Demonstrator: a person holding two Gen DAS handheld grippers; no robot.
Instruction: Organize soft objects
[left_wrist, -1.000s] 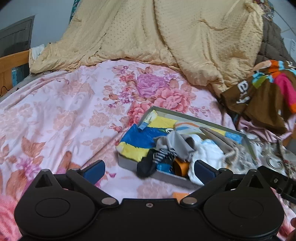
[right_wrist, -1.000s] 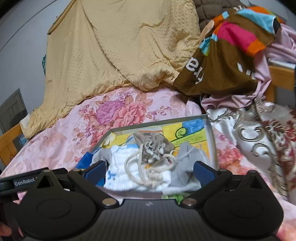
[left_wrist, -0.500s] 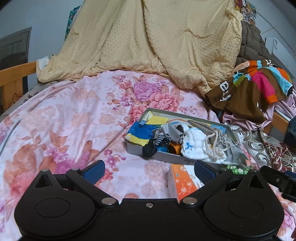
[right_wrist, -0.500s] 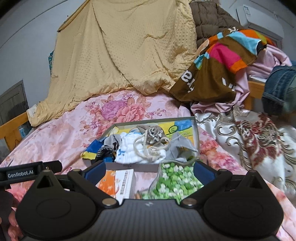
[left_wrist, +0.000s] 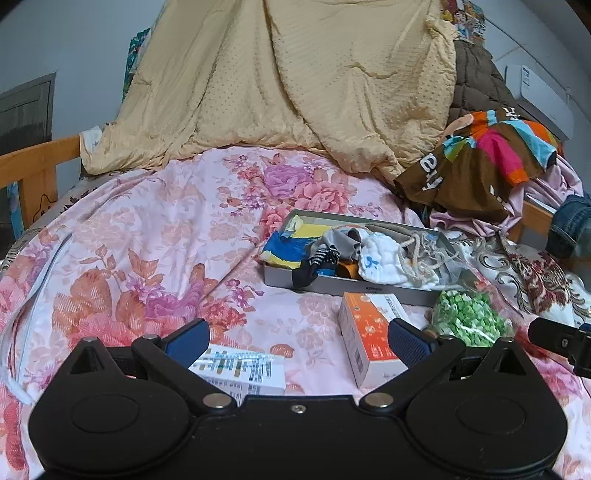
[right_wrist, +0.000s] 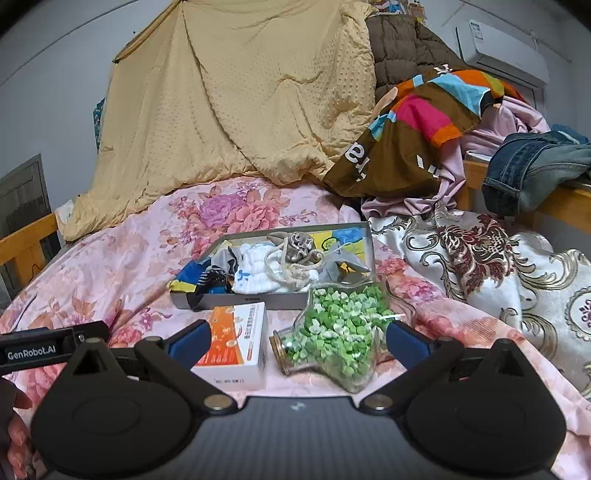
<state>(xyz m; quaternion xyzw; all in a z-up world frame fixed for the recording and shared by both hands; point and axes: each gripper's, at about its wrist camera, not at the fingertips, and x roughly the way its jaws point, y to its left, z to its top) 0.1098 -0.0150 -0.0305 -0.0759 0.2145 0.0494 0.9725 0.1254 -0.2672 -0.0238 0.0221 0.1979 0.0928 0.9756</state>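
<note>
The left gripper (left_wrist: 297, 341) hovers low over the bed, its blue-padded fingers (left_wrist: 187, 338) spread wide and holding nothing; a white printed box (left_wrist: 243, 371) lies flat on the floral sheet (left_wrist: 155, 236) just under its left finger. The right gripper (right_wrist: 297, 341) sits likewise with fingers (right_wrist: 406, 341) wide apart and empty, and part of a hand (right_wrist: 13, 432) shows at 8 o'clock in its view. Directly ahead of the right gripper, between its fingers, an orange and white box (right_wrist: 236, 343) lies beside a star-shaped glass jar (right_wrist: 332, 332) full of green pieces, tipped on its side with its mouth toward the box. Just beyond them, at 12 o'clock, stands a shallow grey tray (right_wrist: 258, 301) holding the soft things: a white cloth (right_wrist: 258, 273), a drawstring pouch (right_wrist: 299, 245) resting on top of it, a striped black sock (left_wrist: 314, 264) draped over the near rim, and a blue and yellow cloth (left_wrist: 288, 249) spilling over the left end. Farther back, a yellow quilt (right_wrist: 240, 103) is heaped at 12 o'clock, a brown multicoloured garment (right_wrist: 413, 136) at 1 o'clock, and jeans (right_wrist: 532, 166) on the wooden frame at 2 o'clock.
</note>
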